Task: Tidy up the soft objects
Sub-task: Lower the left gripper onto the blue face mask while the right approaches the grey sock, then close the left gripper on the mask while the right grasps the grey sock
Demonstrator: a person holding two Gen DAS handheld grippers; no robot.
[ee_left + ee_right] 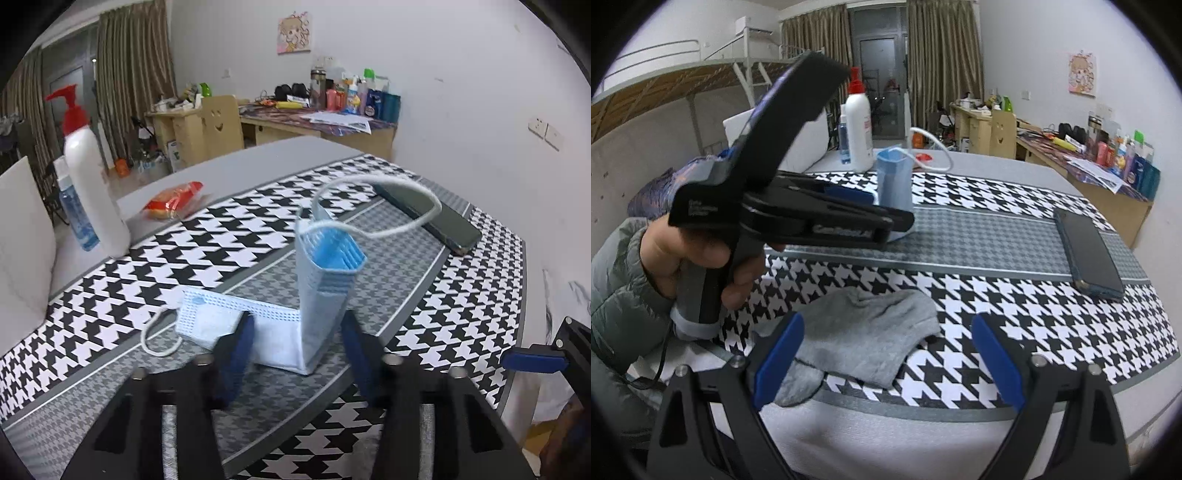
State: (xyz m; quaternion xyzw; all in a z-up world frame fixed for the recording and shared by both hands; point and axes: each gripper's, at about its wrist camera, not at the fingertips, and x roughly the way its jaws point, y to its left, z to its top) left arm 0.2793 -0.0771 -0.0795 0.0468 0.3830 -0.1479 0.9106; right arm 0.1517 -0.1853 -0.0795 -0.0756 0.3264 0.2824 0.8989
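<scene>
A blue and white face mask [280, 314] lies on the houndstooth cloth [221, 240], bent so its right half stands upright with an ear loop [388, 184] arching over it. My left gripper [297, 325] is open, its fingers on either side of the mask's fold; it also shows in the right wrist view [849, 206], where the mask's raised half [894, 181] rises behind it. A grey sock [864, 332] lies crumpled at the near edge of the cloth. My right gripper [886, 350] is open, with the sock between and under its left finger.
A dark phone [1089, 251] lies on the grey band of the cloth, also visible in the left wrist view [428, 218]. A white pump bottle [92, 177], a small blue bottle [74, 214], a red snack packet [173, 199] and a white box [22, 236] stand at the far left.
</scene>
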